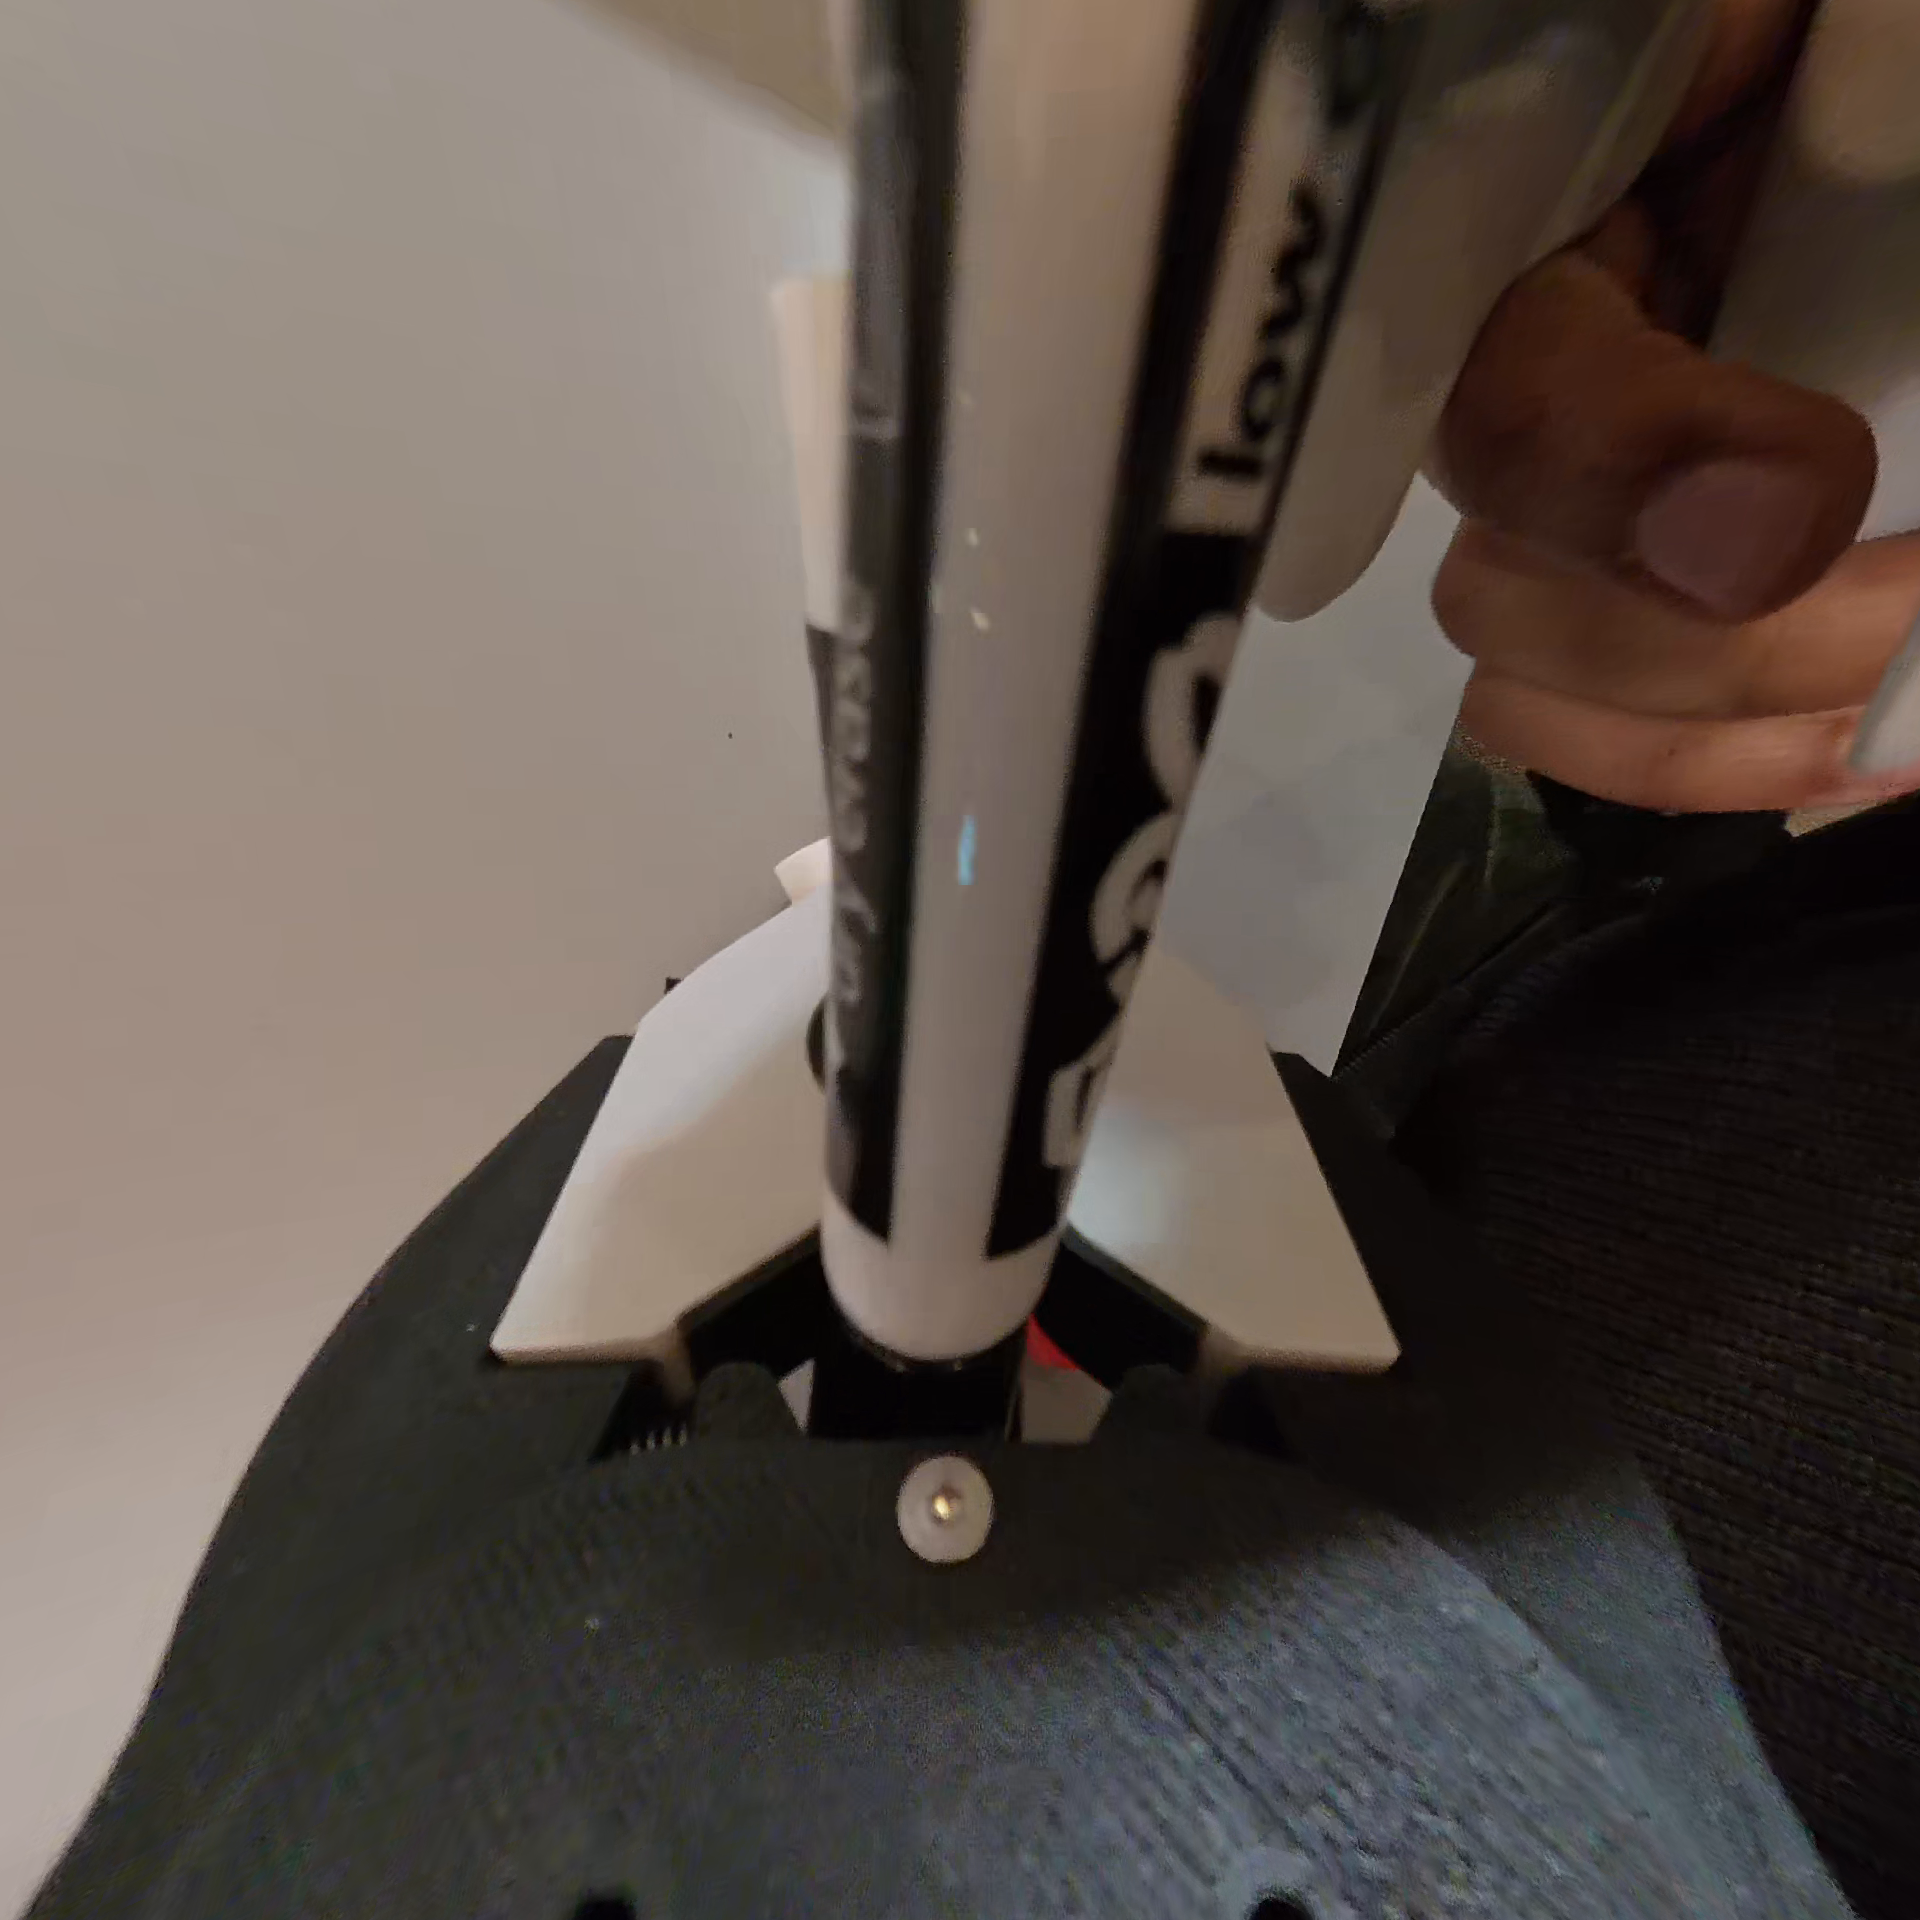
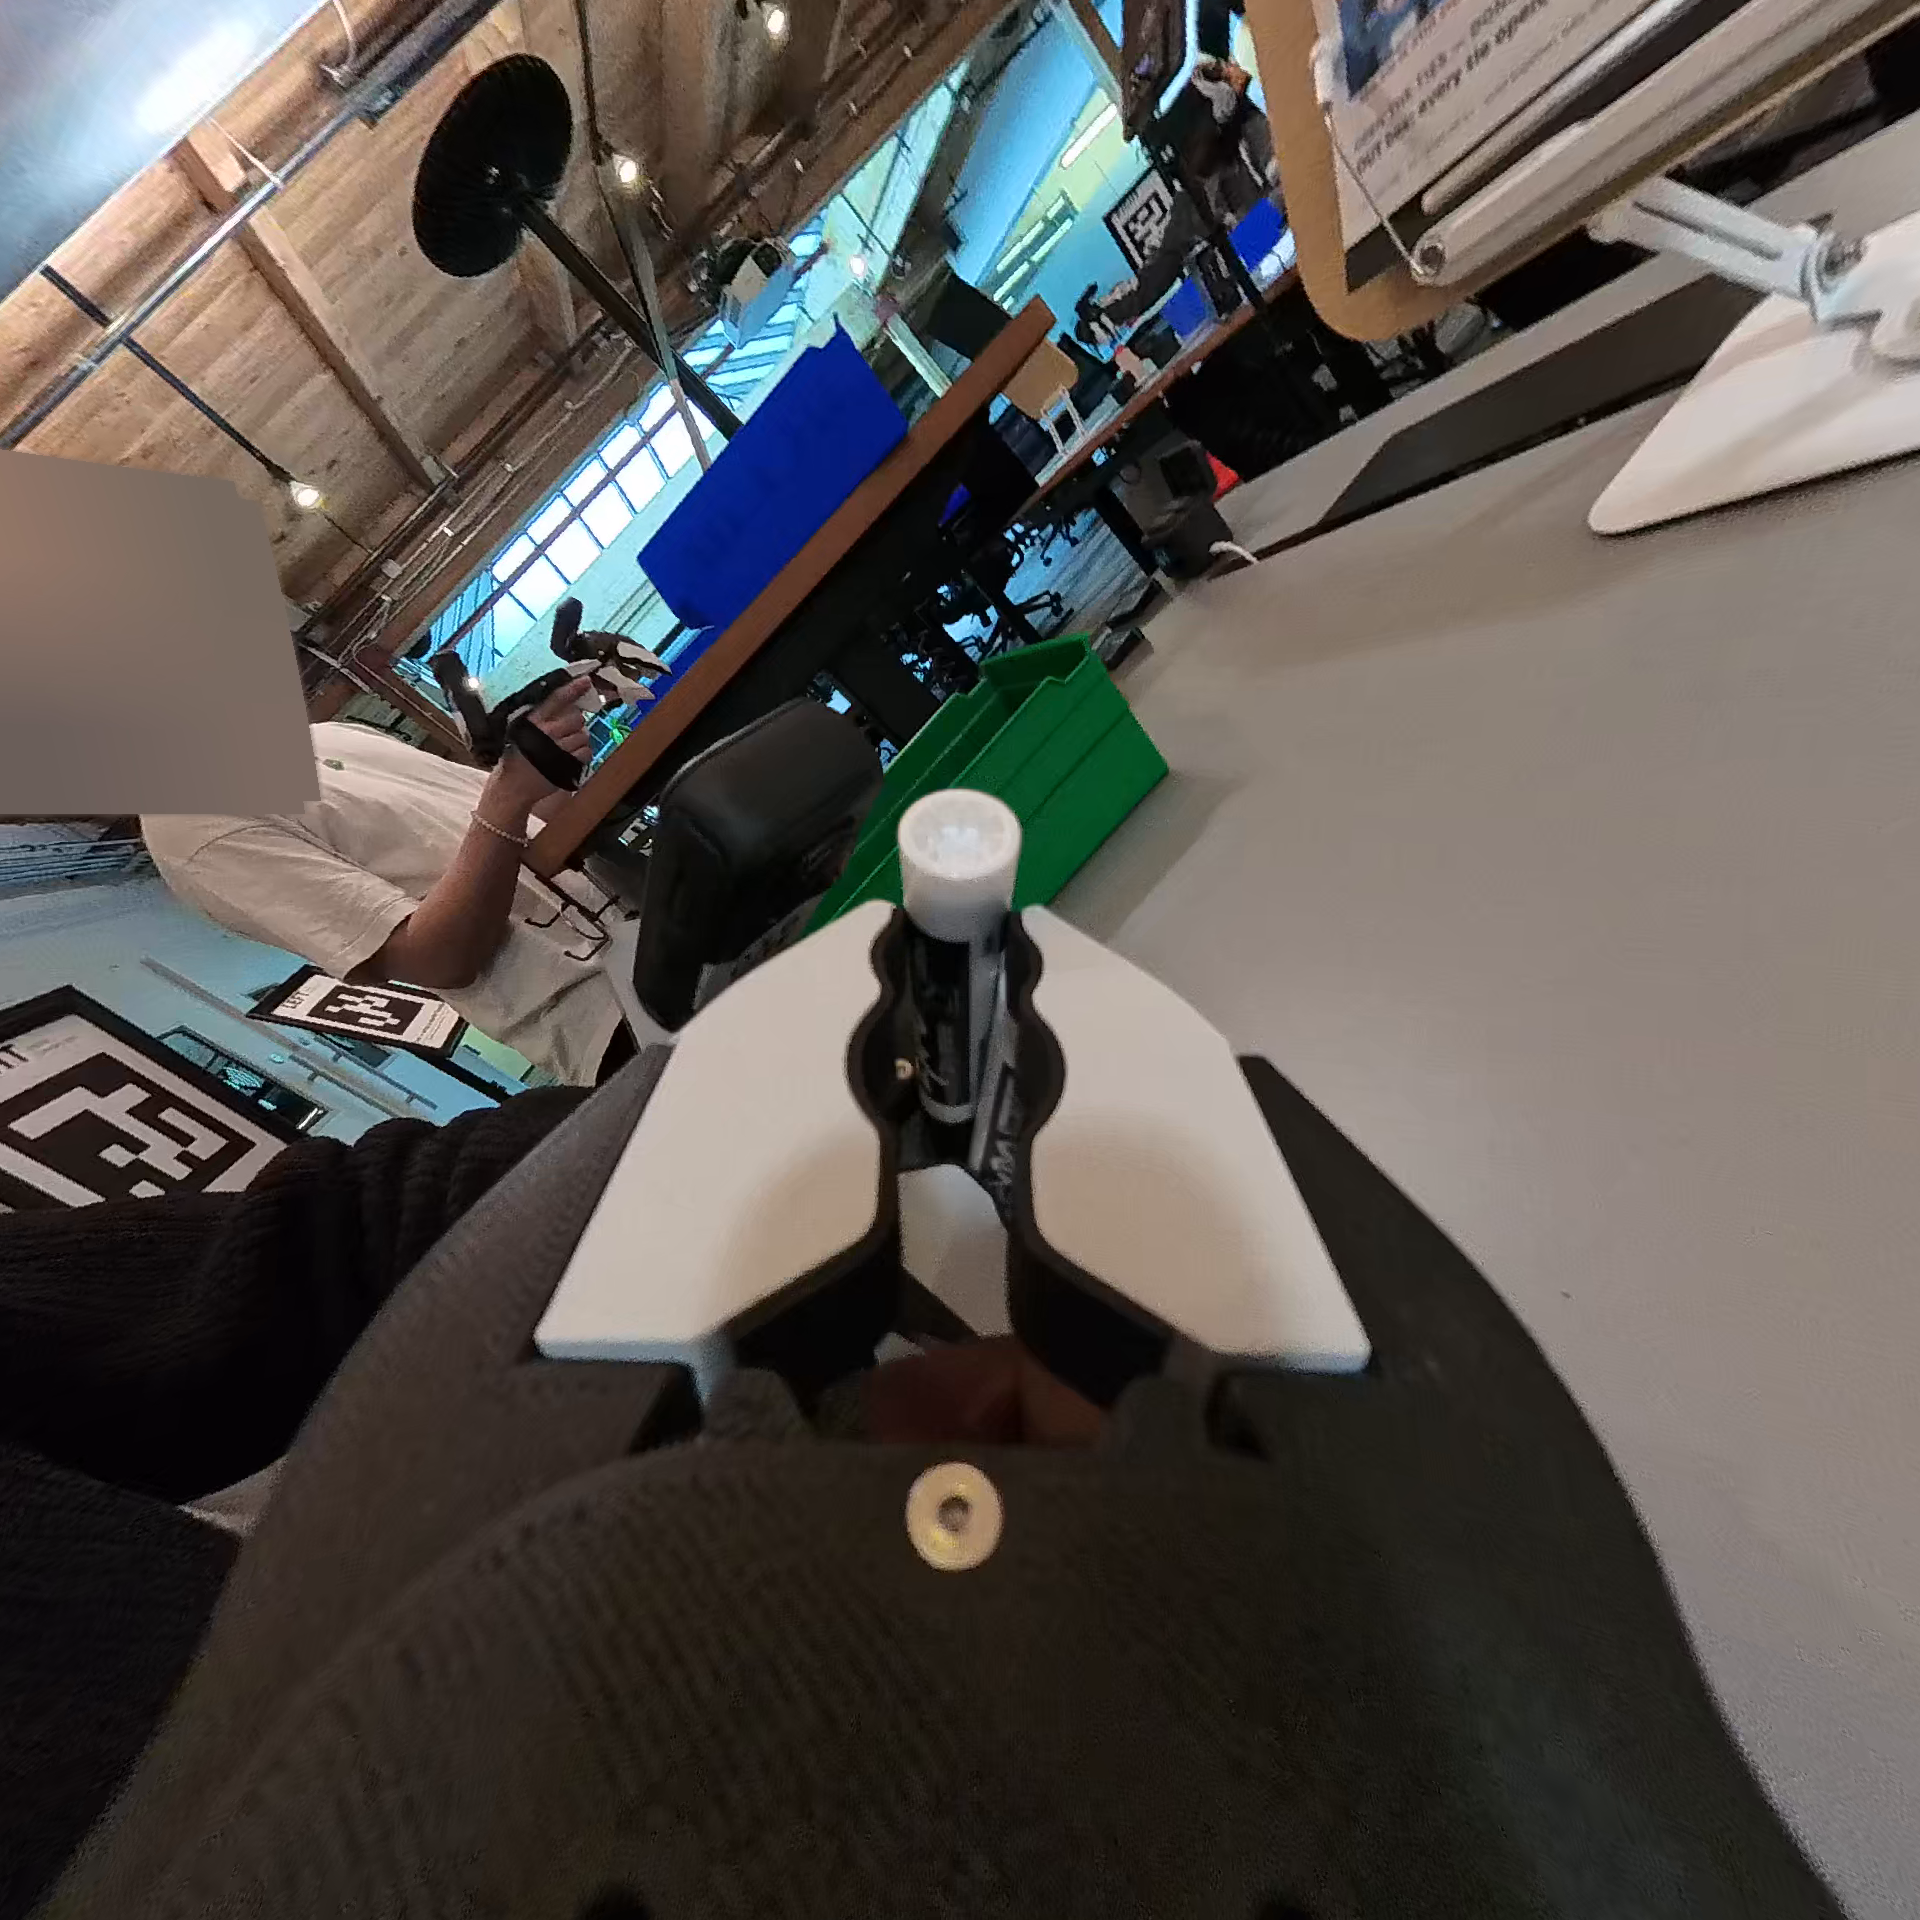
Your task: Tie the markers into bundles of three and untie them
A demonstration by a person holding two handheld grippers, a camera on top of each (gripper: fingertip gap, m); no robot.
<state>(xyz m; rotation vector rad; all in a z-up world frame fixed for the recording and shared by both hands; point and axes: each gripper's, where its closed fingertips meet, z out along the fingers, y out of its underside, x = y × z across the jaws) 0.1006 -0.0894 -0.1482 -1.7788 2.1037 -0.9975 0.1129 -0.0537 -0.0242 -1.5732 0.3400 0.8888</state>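
In the left wrist view a white marker [image 1: 997, 727] with a black label runs lengthwise between my left gripper's [image 1: 997, 468] white fingers [image 1: 727, 1091], its end near the gripper base. The jaws stand close on either side of it. A white finger of the other gripper [image 1: 1340, 499] comes in from the upper right beside a person's thumb [image 1: 1714, 520]. In the right wrist view my right gripper [image 2: 956, 925] is shut on a black-labelled marker [image 2: 951, 1018], whose white end [image 2: 956, 862] sticks out past the fingertips. A second labelled barrel [image 2: 1003, 1122] seems to lie beside it.
A grey table [image 2: 1455, 831] stretches right. A green bin [image 2: 1018, 748] and a black chair back [image 2: 748, 831] lie ahead. A white monitor-stand base [image 2: 1745, 436] is at the far right. Another person [image 2: 395, 862] holds grippers at the left. A dark sleeve [image 1: 1662, 1195] fills the right. My right fingertips sit around 12 cm from my left ones.
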